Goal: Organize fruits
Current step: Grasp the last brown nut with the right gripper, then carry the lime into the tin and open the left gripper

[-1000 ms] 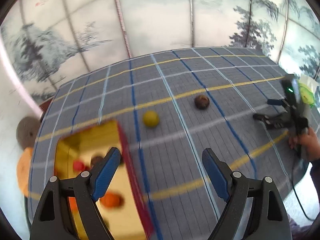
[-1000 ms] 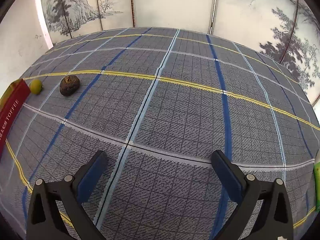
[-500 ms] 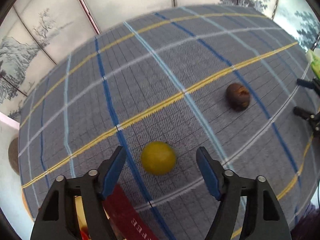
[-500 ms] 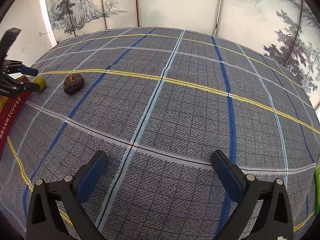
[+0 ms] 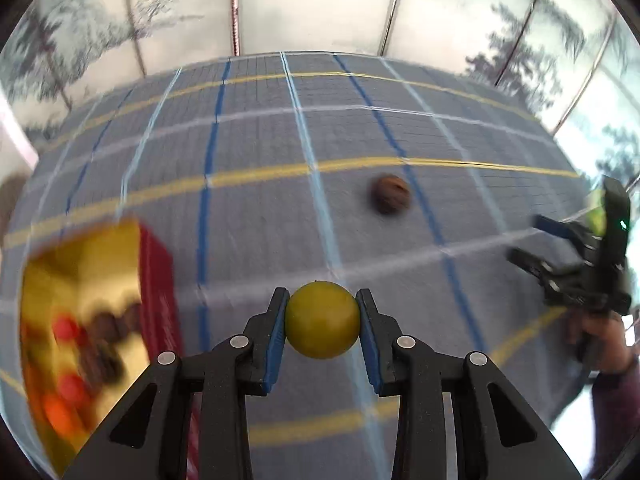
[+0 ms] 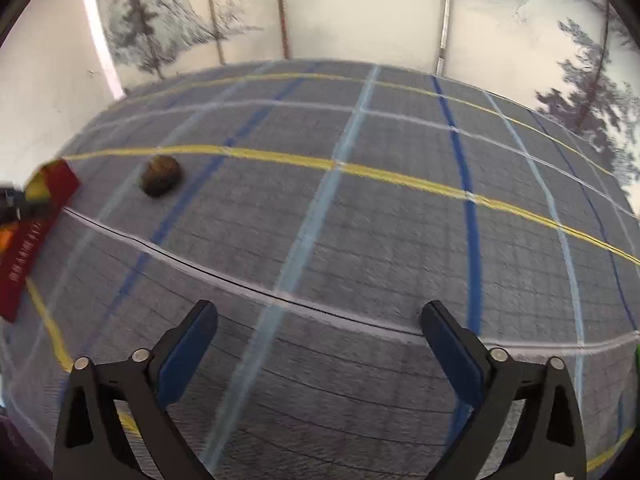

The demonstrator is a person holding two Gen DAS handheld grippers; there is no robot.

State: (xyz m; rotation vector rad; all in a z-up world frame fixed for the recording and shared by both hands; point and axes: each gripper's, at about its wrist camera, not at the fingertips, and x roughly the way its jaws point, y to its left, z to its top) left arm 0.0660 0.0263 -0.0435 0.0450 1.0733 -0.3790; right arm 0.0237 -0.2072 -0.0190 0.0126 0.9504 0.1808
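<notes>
My left gripper [image 5: 322, 318] is shut on a round yellow fruit [image 5: 322, 322] and holds it above the plaid tablecloth. A gold box with red sides [image 5: 86, 280] lies to its left and holds several red, orange and dark fruits. A brown wrinkled fruit [image 5: 390, 193] sits on the cloth farther off to the right; it also shows in the right wrist view [image 6: 161, 176]. My right gripper [image 6: 320, 344] is open and empty over the cloth, and shows at the right edge of the left wrist view [image 5: 568, 256].
The table carries a grey cloth [image 6: 360, 220] with blue, yellow and white lines. The box's red side [image 6: 36, 236] is at the left edge of the right wrist view. Painted screen panels [image 5: 312, 4] stand behind the table.
My left gripper has closed on the yellow fruit and lifted it, swinging back so the box is in view again. The right gripper has shifted slightly; it stays open.
</notes>
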